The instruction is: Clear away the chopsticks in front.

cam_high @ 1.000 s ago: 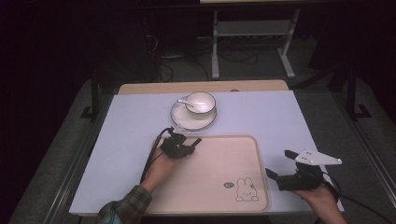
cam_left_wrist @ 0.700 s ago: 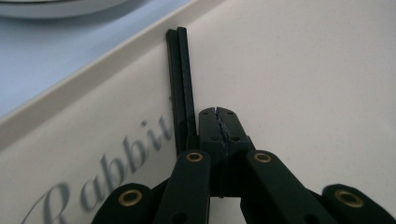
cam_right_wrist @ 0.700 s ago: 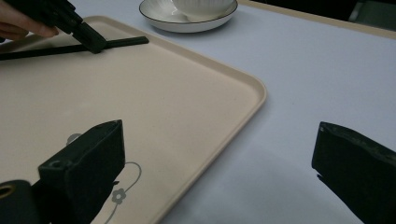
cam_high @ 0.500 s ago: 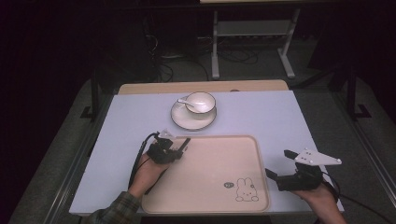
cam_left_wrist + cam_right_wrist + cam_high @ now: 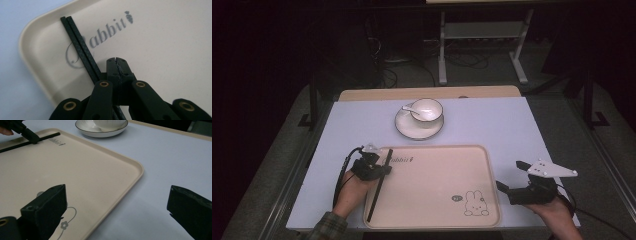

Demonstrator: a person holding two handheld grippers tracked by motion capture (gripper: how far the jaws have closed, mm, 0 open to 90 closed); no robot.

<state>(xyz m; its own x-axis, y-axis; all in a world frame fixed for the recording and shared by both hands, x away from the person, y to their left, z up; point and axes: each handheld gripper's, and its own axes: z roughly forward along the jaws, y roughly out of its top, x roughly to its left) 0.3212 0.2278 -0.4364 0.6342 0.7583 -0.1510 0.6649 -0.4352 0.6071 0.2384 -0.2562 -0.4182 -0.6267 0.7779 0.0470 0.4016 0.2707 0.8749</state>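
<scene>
- While my left gripper (image 5: 371, 167) hangs over the left edge of the tray (image 5: 437, 220), its jaws are pressed together with nothing between them, as the left gripper view shows.
- Just beside those closed jaws lie the black chopsticks (image 5: 379, 187), a pair side by side on the tray floor, running along its left side from the near rim toward the printed word at the far left corner; in the left gripper view the chopsticks (image 5: 80, 47) pass under the left of my jaws, and I cannot tell whether they touch.
- My right gripper (image 5: 517, 181) sits low at the right side of the tray, near its front corner, jaws spread wide and holding nothing; one jaw is above the tray and the other above the bare desk (image 5: 492, 125).
- A rabbit drawing (image 5: 474, 204) marks the tray's near right corner.
- Well beyond the tray, a white cup (image 5: 427, 110) with a spoon (image 5: 409, 109) in it stands on a saucer (image 5: 407, 129).
</scene>
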